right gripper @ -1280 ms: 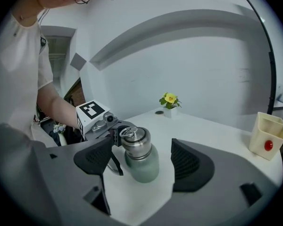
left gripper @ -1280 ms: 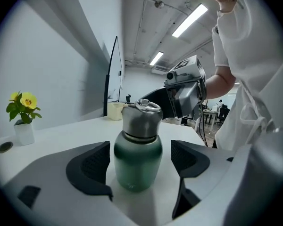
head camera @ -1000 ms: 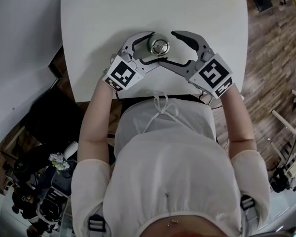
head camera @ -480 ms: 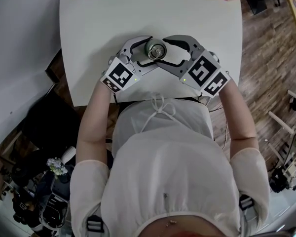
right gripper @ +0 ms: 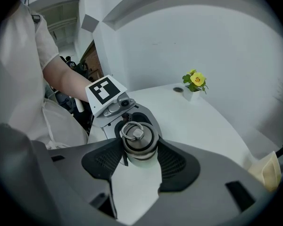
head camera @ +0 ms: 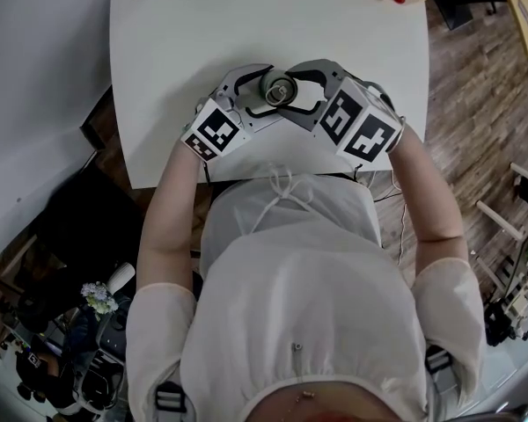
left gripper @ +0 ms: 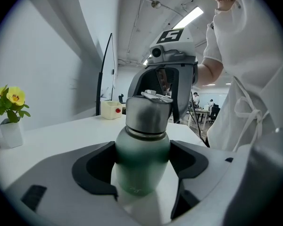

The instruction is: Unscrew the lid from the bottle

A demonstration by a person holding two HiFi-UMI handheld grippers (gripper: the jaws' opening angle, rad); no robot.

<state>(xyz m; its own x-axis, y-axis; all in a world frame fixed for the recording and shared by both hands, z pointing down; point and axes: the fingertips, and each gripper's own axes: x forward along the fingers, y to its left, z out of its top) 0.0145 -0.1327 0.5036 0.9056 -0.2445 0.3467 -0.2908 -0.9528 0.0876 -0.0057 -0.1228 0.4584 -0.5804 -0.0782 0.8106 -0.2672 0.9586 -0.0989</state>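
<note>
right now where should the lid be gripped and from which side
The lid's cylindrical wall, below the top ring, from above on the right: the left gripper clamps the upright bottle. The right gripper's jaws have just been closing onto that wall.

The white short-sleeved top (head camera: 308,306) has a tied drawstring (head camera: 287,192).

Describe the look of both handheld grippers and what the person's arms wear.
The left gripper and right gripper are alike: light grey bodies, curved jaws lined with black textured pads, each carrying a white cube with black square markers. The person wears a white short-sleeved top; forearms are bare.
</note>
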